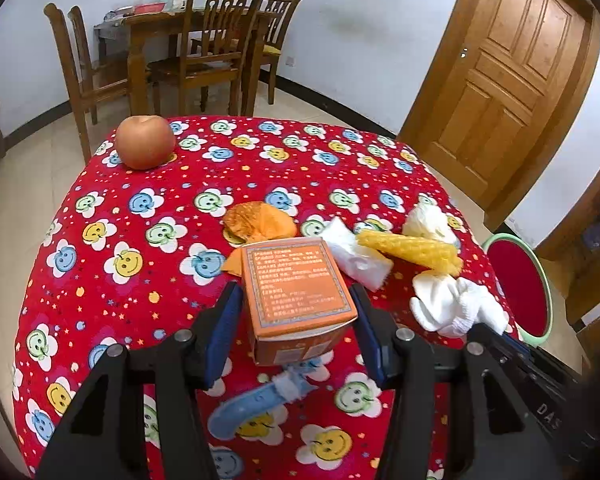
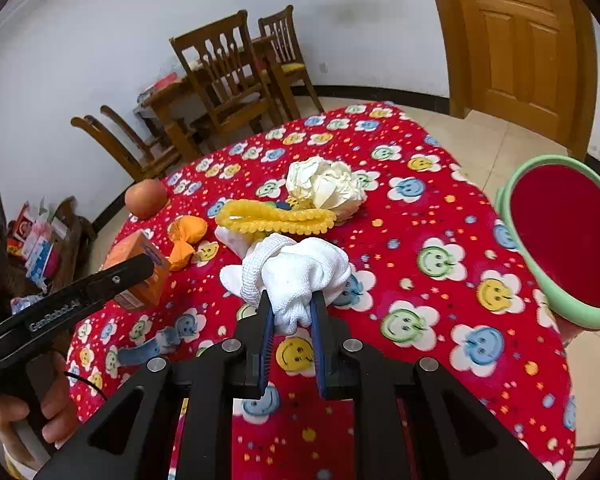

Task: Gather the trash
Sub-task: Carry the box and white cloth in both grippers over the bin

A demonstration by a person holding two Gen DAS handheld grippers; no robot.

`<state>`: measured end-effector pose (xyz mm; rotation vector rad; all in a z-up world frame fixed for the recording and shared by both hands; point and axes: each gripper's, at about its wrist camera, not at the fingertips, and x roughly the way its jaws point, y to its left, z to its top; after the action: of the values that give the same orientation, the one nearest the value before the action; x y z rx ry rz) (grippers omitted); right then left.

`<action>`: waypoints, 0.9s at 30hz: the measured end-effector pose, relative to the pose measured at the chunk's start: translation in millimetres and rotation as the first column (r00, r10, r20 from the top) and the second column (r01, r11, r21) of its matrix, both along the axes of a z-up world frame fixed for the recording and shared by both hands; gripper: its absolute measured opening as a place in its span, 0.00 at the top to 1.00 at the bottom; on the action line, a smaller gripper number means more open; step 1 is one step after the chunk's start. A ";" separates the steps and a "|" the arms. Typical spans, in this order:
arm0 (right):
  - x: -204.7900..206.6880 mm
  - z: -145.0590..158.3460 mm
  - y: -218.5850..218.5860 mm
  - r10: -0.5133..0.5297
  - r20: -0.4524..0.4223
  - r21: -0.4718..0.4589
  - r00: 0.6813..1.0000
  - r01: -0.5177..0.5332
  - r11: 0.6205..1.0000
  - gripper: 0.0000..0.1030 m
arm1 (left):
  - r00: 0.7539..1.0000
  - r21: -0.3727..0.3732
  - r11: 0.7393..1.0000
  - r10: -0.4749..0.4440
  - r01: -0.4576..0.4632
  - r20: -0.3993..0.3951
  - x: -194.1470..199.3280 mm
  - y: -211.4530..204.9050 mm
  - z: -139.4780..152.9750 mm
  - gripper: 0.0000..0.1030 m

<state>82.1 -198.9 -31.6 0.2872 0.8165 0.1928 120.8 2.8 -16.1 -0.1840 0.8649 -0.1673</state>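
- Left wrist view: the left tongs (image 1: 296, 312) are clenched on the orange box (image 1: 300, 292), one blue pad against each side wall, and the box appears lifted clear of the red smiley-print counter (image 1: 140, 280).
- Just beyond the box lie the orange wrapper (image 1: 260, 222), a white tissue (image 1: 356, 256), the yellow foam net (image 1: 412, 250) and a cream paper ball (image 1: 426, 222); an apple (image 1: 145, 142) sits at the far left corner, well apart.
- A blue-handled tool (image 1: 256, 404) lies on the counter under the box.
- Right wrist view: the right tongs (image 2: 292, 320) are nearly closed, pinching the white knitted glove (image 2: 296, 276) by its near end; the rest of the glove bunches ahead of the pads.
- The green-rimmed red bin (image 2: 564, 240) stands off the counter's right edge, to the right of the right tongs and nearer to them than to the left ones.
- Judged from this, the glove probably goes first: a swing rightward past the counter's edge, while the box has the whole counter to cross.
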 end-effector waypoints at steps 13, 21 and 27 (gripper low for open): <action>-35.6 21.2 -25.8 -0.054 0.066 0.013 0.996 0.053 0.999 0.84 | 0.997 -0.007 0.997 -0.079 0.079 0.003 -15.6 -28.5 11.1 0.62; -42.3 18.9 -40.8 -0.084 0.064 0.037 0.994 0.082 0.996 0.84 | 0.996 0.009 0.997 -0.082 0.082 -0.030 -18.0 -30.0 6.2 0.57; -47.1 13.9 -48.1 -0.099 0.051 0.053 0.994 0.096 0.994 0.84 | 0.993 0.026 0.994 -0.103 0.105 -0.062 -16.4 -40.1 -4.6 0.45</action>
<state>35.0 -247.0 -17.7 0.3675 0.7437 0.1288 104.4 -37.4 -20.7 -0.1172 0.9372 -0.2471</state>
